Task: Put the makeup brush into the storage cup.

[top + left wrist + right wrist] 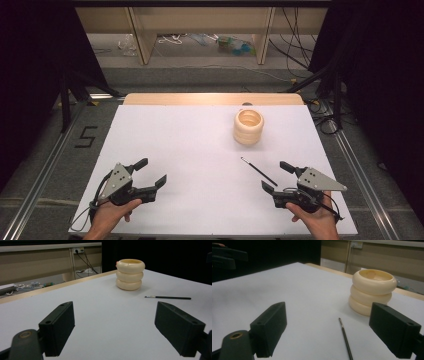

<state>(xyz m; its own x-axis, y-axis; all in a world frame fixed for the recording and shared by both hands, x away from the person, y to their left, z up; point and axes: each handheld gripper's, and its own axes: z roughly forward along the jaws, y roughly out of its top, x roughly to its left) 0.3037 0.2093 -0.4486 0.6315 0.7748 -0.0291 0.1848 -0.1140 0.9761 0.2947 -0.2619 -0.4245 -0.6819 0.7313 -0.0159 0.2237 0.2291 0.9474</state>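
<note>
I have both grippers, left (153,172) and right (275,176), spread wide and empty near the table's (175,135) front edge, the brush (258,171) lying just ahead of the right one, the pot (248,127) farther back.

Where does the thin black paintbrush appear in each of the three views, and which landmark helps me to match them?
High view: the paintbrush lies right of centre on the white table, ahead of the right tool.
Left gripper view: paintbrush at the right, level, above the right-hand jaw.
Right gripper view: paintbrush at bottom centre, between the jaws.
Shared landmark: the cream ribbed holder, just beyond the brush.
</note>
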